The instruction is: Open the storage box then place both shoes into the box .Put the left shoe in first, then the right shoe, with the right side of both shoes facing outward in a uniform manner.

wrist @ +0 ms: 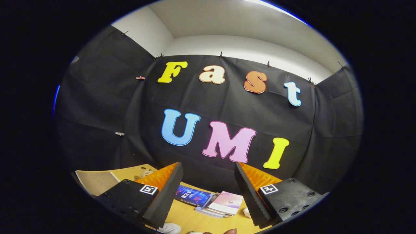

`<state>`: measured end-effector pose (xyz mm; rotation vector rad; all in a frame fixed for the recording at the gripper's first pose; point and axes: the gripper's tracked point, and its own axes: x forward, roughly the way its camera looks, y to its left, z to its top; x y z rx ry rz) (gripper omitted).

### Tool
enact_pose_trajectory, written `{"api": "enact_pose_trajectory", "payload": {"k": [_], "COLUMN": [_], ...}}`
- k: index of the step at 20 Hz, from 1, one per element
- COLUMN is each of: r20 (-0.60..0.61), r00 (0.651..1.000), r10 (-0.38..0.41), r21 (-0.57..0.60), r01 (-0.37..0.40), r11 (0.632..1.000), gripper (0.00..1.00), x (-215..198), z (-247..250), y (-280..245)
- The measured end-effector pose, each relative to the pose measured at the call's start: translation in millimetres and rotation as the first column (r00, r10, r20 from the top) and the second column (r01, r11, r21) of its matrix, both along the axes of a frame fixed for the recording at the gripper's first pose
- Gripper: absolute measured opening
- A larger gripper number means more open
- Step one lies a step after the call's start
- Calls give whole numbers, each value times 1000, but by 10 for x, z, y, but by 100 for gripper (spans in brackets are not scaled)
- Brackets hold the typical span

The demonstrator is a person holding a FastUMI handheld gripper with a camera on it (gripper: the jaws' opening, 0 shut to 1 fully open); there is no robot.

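We hold the gripper (208, 191) raised and tilted upward, so that its two fingers (167, 195) point mostly at the booth's dark cloth wall (107, 107) and the pale ceiling above it. The jaws are spread wide apart and nothing sits between them; neither finger touches anything. Below the fingers lies a yellowish wooden worktop (195, 219). On it, in the gap between the fingers and toward the worktop's far edge by the wall, rests a small stack of books (211, 201), a dark blue cover beside a pale pink one. At the near edge of the worktop, just under the left finger, we see the tip of a white shoe (169, 228); which shoe it is we cannot tell. A small pale object (247, 212) peeks out beside the right finger, too hidden to name. A fingertip of a person's hand (230, 231) shows at the very near edge.
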<state>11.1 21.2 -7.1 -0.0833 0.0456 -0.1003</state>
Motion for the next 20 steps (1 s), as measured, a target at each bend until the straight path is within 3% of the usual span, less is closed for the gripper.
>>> {"api": "enact_pose_trajectory", "payload": {"k": [11, 16, 20], "r20": [-31, -108, -137], "r00": [999, 986, 939], "r10": [-22, 128, 314], "r21": [-30, 147, 300], "r01": [21, -111, -263], "r11": [999, 983, 917], "gripper": [98, 98, 98], "x": [-99, -182, -207], "z": [41, -177, -381], "y": [198, 601, 1076]}}
